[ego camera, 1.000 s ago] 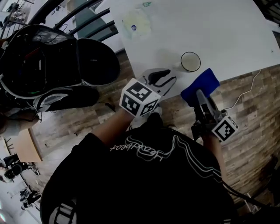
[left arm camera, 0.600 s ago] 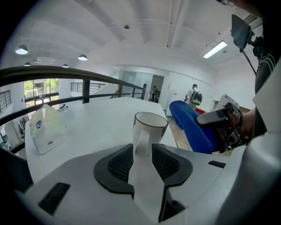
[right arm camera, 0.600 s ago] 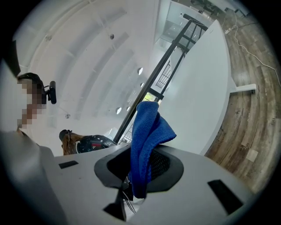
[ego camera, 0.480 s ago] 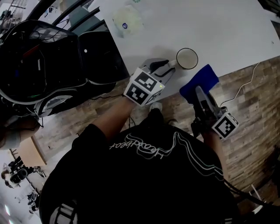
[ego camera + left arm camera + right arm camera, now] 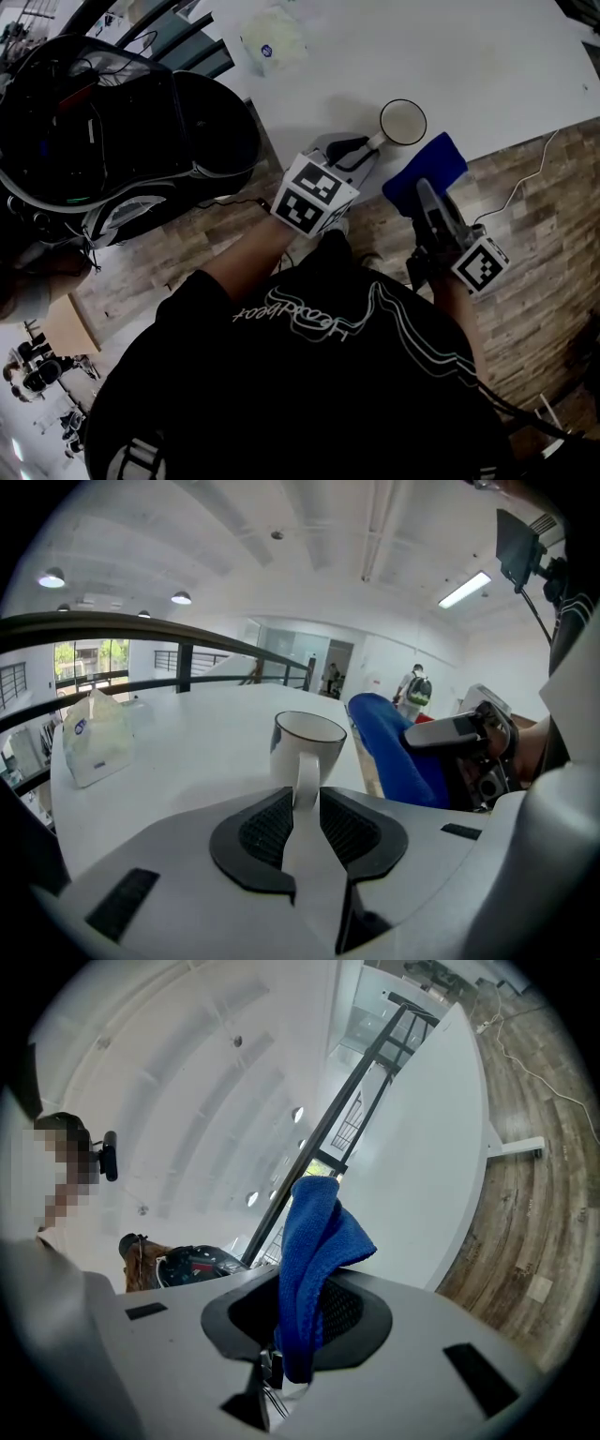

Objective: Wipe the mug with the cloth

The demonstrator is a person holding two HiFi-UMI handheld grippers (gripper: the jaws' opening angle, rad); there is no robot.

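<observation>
Blue cloth (image 5: 314, 1241) clenched in right tool (image 5: 302, 1309) | left tool (image 5: 305, 803) closing around mug (image 5: 302, 742) handle | tissue pack (image 5: 94, 747) beyond

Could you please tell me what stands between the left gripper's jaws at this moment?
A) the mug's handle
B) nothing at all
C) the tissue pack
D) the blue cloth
A: in the left gripper view the mug's handle stands upright between the pads of the left gripper, whose jaws are closing, while the blue cloth is clamped in the right gripper.
</observation>
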